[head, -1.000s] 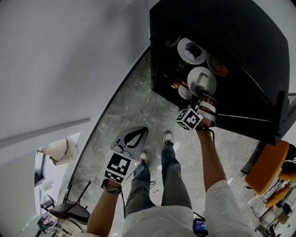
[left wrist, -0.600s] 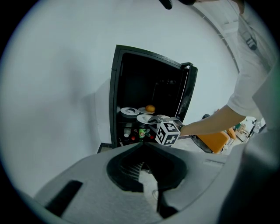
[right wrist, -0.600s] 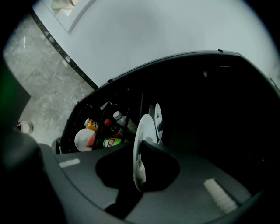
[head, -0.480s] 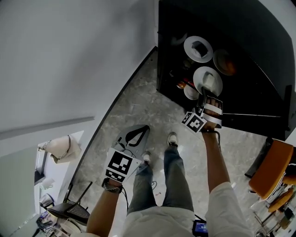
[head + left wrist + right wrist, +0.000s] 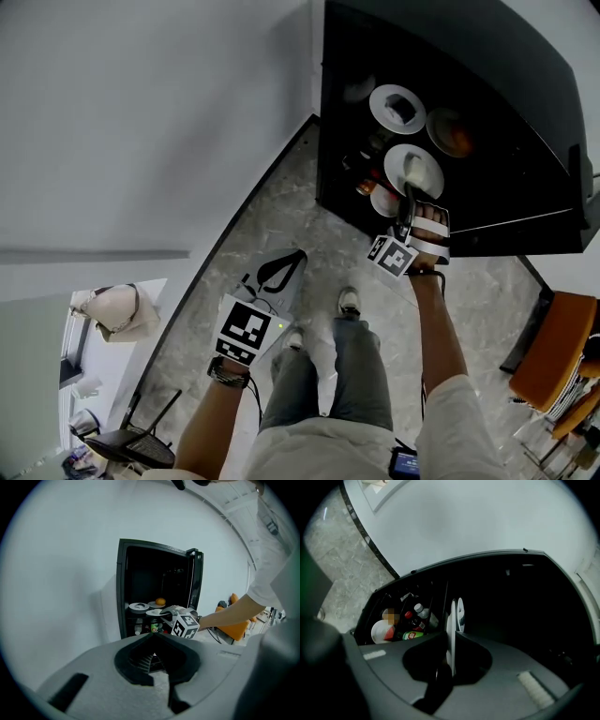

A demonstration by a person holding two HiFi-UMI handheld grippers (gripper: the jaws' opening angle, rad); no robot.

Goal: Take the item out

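Edgewise, plate (image 5: 451, 613) between right tongs (image 5: 451, 641)

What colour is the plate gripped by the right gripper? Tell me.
White. The plate shows best in the head view.

White plate (image 5: 432, 174), black cabinet (image 5: 525, 112), orange chair (image 5: 555, 337), grey marbled floor (image 5: 272, 216).
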